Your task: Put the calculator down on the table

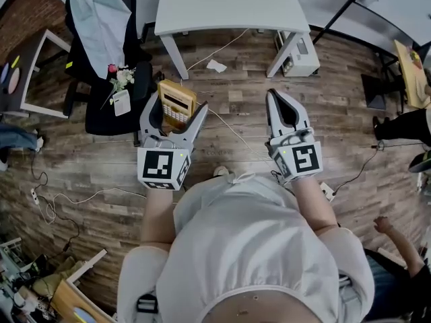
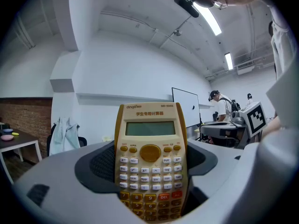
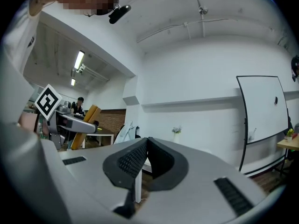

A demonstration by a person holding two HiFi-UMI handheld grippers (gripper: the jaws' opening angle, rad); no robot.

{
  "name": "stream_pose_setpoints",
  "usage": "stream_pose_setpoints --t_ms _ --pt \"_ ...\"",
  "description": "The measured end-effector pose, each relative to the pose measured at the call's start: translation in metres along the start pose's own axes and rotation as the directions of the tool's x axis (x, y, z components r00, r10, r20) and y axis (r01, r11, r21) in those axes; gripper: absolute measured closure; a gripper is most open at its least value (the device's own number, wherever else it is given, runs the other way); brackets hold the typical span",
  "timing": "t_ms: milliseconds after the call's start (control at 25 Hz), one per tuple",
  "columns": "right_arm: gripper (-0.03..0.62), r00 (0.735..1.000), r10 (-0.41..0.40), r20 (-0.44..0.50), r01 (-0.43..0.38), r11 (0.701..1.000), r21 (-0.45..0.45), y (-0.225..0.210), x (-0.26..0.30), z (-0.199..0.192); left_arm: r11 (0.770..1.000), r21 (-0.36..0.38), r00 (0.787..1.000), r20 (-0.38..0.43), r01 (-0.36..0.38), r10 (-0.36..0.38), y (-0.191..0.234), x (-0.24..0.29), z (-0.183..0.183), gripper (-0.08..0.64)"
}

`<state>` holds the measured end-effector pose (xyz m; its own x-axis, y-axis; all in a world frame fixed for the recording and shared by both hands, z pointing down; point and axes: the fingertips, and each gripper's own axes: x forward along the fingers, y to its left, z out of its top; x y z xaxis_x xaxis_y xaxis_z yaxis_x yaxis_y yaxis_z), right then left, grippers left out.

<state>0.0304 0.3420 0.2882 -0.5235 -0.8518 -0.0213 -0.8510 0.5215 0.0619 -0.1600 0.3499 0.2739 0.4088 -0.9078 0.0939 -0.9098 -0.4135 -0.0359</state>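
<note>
Calculator (image 1: 178,101), yellow-cased with a cream keypad, is noted clamped by its long side edges between the two jaws of the left gripper (image 1: 176,113). The jaws are spread wide, with one pad pressed on each edge. In the left gripper view the key face is turned back toward the camera, with the display end uppermost. It is held in the air short of the near edge of the white table (image 1: 222,5), in front of that table's left leg and not touching the tabletop. The right gripper (image 1: 277,99) is held level to the right of the calculator, before the table's right leg. Its jaws are pressed together with nothing between them. A black office chair (image 1: 101,106) is recorded left of the table.
</note>
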Motion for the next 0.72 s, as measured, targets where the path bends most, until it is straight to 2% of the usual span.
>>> stream_pose_setpoints --t_ms 400,720 --pt "0.588 0.998 -0.03 -0.056 0.033 0.999 0.043 -0.012 0.032 -0.03 1.0 -0.03 0.999 -0.037 -0.005 0.004 0.027 0.019 -0.024 0.152" --pt "0.588 0.998 0.053 -0.032 -0.051 0.997 0.061 -0.063 0.109 -0.046 0.996 -0.009 0.995 -0.048 -0.085 0.084 0.051 0.089 -0.025 0.152"
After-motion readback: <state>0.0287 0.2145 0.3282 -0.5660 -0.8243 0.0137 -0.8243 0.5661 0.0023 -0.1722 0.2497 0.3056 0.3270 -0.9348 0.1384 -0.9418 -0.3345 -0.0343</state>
